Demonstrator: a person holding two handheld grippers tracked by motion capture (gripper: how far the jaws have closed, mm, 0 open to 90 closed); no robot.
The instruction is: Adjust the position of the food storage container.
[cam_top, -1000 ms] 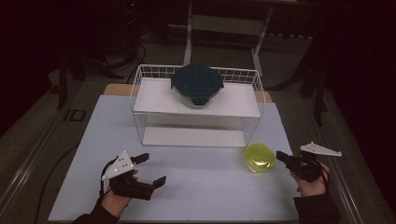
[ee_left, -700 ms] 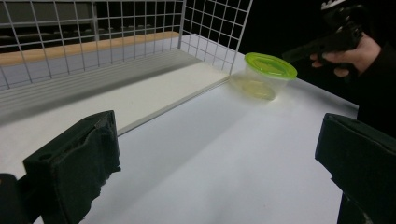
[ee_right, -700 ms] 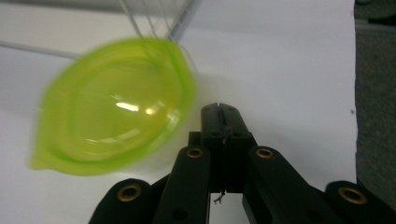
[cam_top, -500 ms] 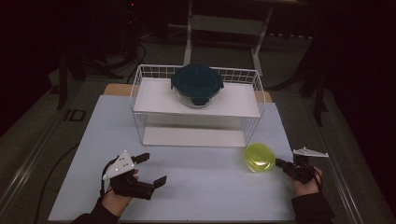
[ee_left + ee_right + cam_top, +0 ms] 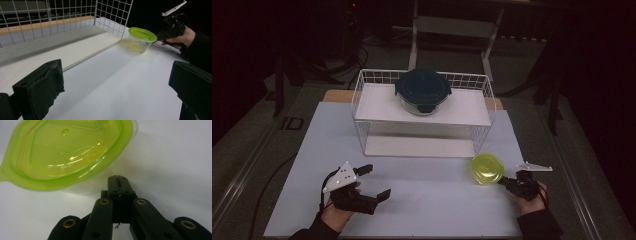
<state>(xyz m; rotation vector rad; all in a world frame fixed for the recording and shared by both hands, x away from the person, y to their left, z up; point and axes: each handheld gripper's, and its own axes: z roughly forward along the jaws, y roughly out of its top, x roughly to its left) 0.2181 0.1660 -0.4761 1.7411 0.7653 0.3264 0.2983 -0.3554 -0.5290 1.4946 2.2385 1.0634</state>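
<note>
Since the earlier picture the right gripper [image 5: 503, 181] has been lowered toward the table and brought closer to the green container [image 5: 486, 168]; its grey plate now sits lower, while the left gripper [image 5: 373, 182] has been kept in the same place.

In the right gripper view the two black jaws are seen pressed together, with nothing between them, and their tip [image 5: 117, 180] is held just under the rim of the green container [image 5: 72, 152], very near to its clear wall; whether it is touching cannot be told. The left gripper is held near the front edge of the table [image 5: 422, 200], well apart from the container, and its jaws stand wide apart and empty, as is seen in the left gripper view.

The green container [image 5: 140, 38] stands on the table just in front of the right corner of the wire rack [image 5: 362, 100], with its lid on. Farther back, a dark-lidded glass bowl [image 5: 422, 90] is placed on the upper shelf of the rack.

The step in hand is judged to be the approach to the green container. For a grasp, the right jaws would need to be opened first and then set around the rim or the wall; with closed jaws only a push is possible, and the light container could be slid away
</note>
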